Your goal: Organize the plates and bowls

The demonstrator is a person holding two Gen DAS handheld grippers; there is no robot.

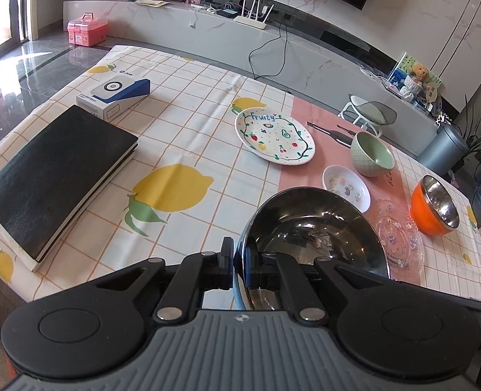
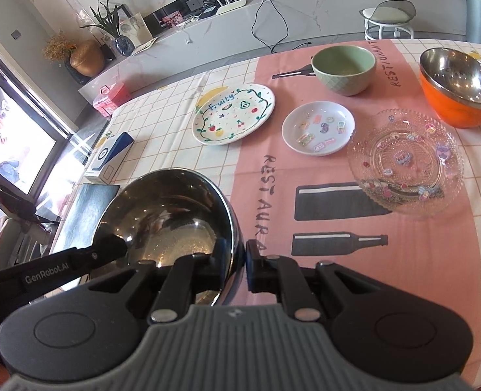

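both jaws on steel bowl (image 2: 172, 215)

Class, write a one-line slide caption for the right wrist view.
Right gripper and left gripper both clamp a steel bowl's rim; plates and bowls wait beyond.

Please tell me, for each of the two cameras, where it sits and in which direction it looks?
Left wrist: sits behind the left tool, facing across the table toward the TV wall; its own fingers grip the steel bowl rim.
Right wrist: sits behind the right tool, facing the same way; its fingers grip the bowl's opposite rim, and the left tool enters from the left.
Shared: steel bowl, Fruity plate, green bowl, orange bowl.
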